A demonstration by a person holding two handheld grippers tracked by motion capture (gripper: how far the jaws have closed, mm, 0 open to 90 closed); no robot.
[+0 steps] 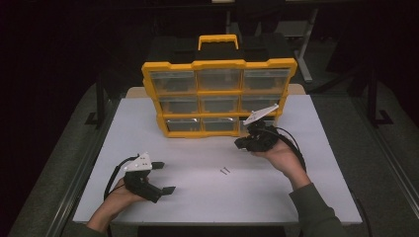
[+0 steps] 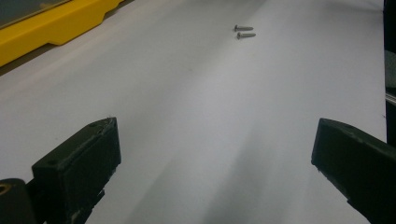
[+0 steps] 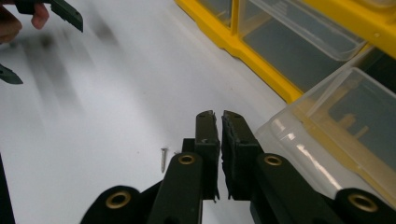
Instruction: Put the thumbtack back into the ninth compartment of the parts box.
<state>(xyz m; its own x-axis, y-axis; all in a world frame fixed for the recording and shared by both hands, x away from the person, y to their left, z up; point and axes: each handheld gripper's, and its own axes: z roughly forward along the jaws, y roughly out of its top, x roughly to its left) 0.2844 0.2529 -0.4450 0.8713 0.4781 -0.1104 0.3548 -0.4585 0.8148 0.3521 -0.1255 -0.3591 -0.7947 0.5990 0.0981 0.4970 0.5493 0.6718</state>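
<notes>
On the white tabletop [image 1: 207, 192], we see two small grey metal screws [image 1: 225, 171] lying side by side near the middle, well apart from both tools. At our left, the black two-jaw left gripper [image 1: 163, 177] rests low near the front edge, its jaws spread wide with nothing between them; in the left gripper view the screws [image 2: 244, 31] lie far ahead on the bare surface. At our right, the right gripper [image 1: 240, 143] hovers just in front of the yellow-framed plastic organiser with clear drawers [image 1: 217, 96], jaws pressed together on nothing we can make out. In the right gripper view a clear plastic drawer [image 3: 345, 121] stands pulled out beside the jaws (one screw [image 3: 163, 159] shows just left of them). We can read no brand or label anywhere.
</notes>
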